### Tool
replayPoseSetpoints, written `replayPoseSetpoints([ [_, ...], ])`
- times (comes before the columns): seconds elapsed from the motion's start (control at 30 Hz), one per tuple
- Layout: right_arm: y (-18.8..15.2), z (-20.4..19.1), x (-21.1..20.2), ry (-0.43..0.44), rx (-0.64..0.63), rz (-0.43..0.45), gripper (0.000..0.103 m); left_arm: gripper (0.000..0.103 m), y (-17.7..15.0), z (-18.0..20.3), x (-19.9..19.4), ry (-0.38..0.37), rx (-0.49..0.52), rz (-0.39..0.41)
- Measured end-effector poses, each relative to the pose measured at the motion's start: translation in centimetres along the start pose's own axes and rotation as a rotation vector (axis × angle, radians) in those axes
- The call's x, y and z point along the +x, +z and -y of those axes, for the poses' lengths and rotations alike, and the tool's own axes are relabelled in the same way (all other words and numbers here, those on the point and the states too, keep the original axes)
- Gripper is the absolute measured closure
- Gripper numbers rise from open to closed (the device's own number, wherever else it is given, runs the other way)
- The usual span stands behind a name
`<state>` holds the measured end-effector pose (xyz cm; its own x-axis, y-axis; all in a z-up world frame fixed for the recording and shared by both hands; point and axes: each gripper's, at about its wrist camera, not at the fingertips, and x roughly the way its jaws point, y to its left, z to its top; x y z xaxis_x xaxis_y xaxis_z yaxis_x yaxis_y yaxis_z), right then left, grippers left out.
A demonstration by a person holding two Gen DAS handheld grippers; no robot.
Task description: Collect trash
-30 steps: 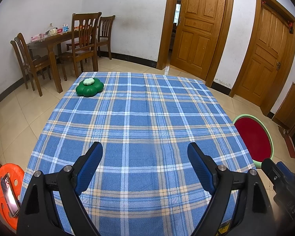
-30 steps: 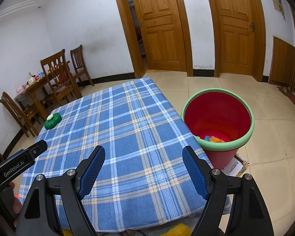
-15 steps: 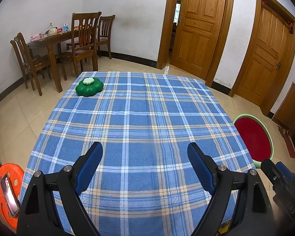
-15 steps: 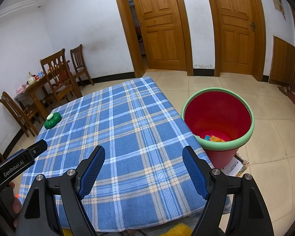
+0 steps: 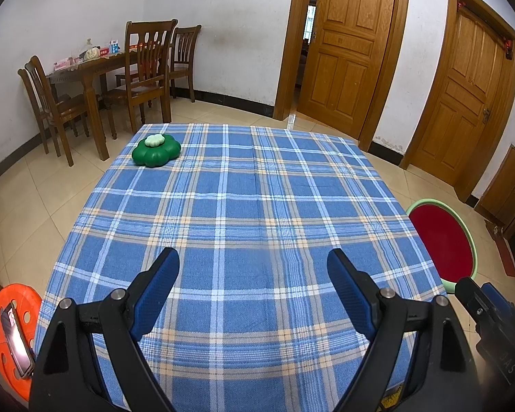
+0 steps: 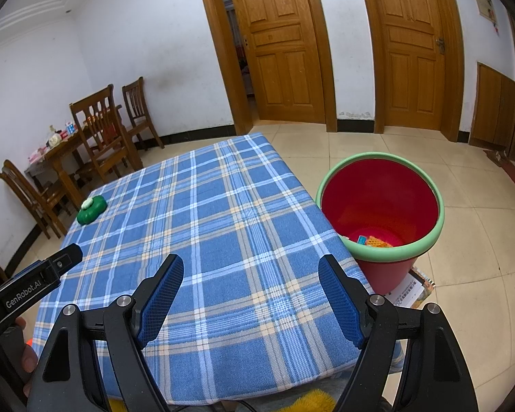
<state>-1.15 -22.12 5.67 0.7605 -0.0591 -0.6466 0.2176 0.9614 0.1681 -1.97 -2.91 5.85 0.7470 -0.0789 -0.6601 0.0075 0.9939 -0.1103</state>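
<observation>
A red bin with a green rim point(image 6: 381, 202) stands on the floor at the table's right side; small pieces of trash point(image 6: 372, 241) lie at its bottom. It also shows in the left wrist view point(image 5: 444, 240). A blue plaid tablecloth point(image 5: 243, 219) covers the table point(image 6: 202, 226). A green flower-shaped object with a pale top point(image 5: 156, 150) sits at the far left corner, also in the right wrist view point(image 6: 91, 209). My left gripper point(image 5: 254, 267) is open and empty over the near edge. My right gripper point(image 6: 250, 273) is open and empty over the near right corner.
A wooden dining table with chairs point(image 5: 96, 79) stands at the back left. Two wooden doors point(image 5: 346, 48) are in the far wall. An orange disc holding a phone point(image 5: 12, 329) is at the left. Papers point(image 6: 412, 290) lie on the floor by the bin.
</observation>
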Motion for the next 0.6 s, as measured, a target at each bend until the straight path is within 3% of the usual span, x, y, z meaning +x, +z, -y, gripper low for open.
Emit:
replayPoseSetpoints([
  [0.6, -0.10, -0.02, -0.05, 0.000, 0.000, -0.002, 0.021, 0.016, -0.11, 0.07, 0.01, 0.000, -0.001, -0.002],
])
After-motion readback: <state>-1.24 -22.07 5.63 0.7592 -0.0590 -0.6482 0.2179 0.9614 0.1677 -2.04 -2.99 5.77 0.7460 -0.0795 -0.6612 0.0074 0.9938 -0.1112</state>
